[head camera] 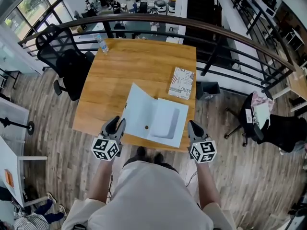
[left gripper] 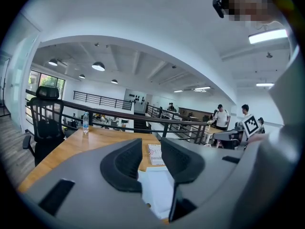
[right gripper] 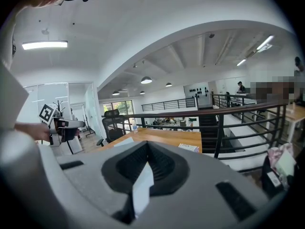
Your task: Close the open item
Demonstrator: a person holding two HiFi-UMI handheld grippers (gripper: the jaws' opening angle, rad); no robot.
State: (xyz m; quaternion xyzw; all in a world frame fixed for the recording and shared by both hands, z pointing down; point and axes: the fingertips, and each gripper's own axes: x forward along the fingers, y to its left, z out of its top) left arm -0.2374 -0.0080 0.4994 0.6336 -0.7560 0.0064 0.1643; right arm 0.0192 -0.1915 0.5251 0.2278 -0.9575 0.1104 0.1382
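A pale blue folder [head camera: 165, 121] lies open near the front edge of the wooden table [head camera: 134, 63], its left flap [head camera: 136, 107] raised at an angle. A small dark snap [head camera: 147, 127] sits at its fold. My left gripper [head camera: 117, 122] hovers at the folder's front left corner. Its jaws stand apart [left gripper: 151, 149], and the folder [left gripper: 157, 185] shows through the gap without touching the pads. My right gripper [head camera: 192, 124] is just off the folder's right edge, tips together [right gripper: 147, 144]. A thin white sliver shows in the slit behind the tips; I cannot tell what it is.
A printed booklet [head camera: 181, 83] lies beyond the folder on the right side. A water bottle [head camera: 102, 43] stands at the far left corner. A black office chair [head camera: 64, 61] is left of the table, and a dark railing [head camera: 225, 35] runs behind it. A person's torso is at the front edge.
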